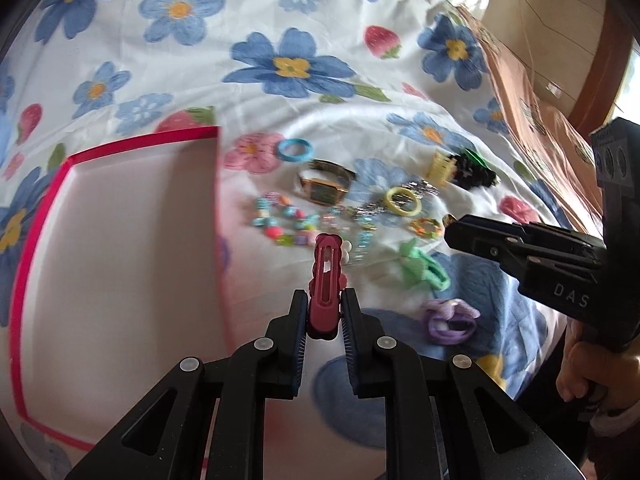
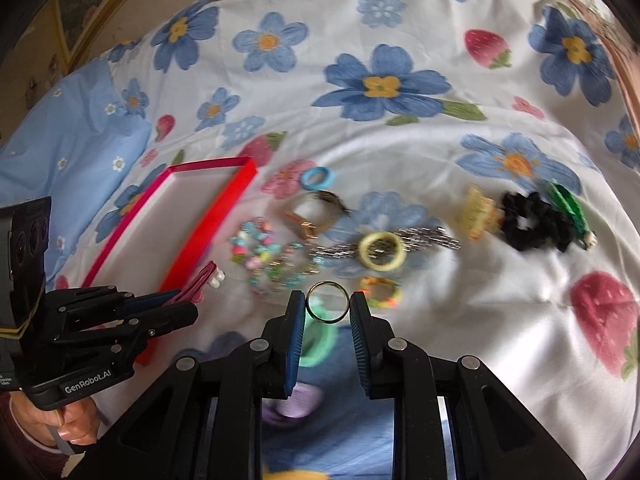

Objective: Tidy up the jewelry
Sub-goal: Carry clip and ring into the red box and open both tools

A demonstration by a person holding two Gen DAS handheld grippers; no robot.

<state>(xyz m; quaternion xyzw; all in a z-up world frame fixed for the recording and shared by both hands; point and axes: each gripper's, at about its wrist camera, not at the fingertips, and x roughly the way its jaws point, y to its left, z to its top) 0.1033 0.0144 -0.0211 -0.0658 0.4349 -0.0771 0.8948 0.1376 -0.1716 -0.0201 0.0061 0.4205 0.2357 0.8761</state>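
Two grippers. Left gripper, angled downward, clamps one red hair clip above the bedsheet, red-rimmed tray at its nine o'clock. Right gripper, likewise tilted, pinches one gold ring. Loose at twelve o'clock: one watch, one black scrunchie. Lettering: "GenRobot.AI", "DAS".

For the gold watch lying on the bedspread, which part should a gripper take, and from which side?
Take the gold watch by its strap loop, coming down from above with one finger inside the loop and one outside. The strap arches up behind the square green face, so it stands clear of the bedspread. The face looks wider and flatter, and the beaded bracelet crowds its near side.
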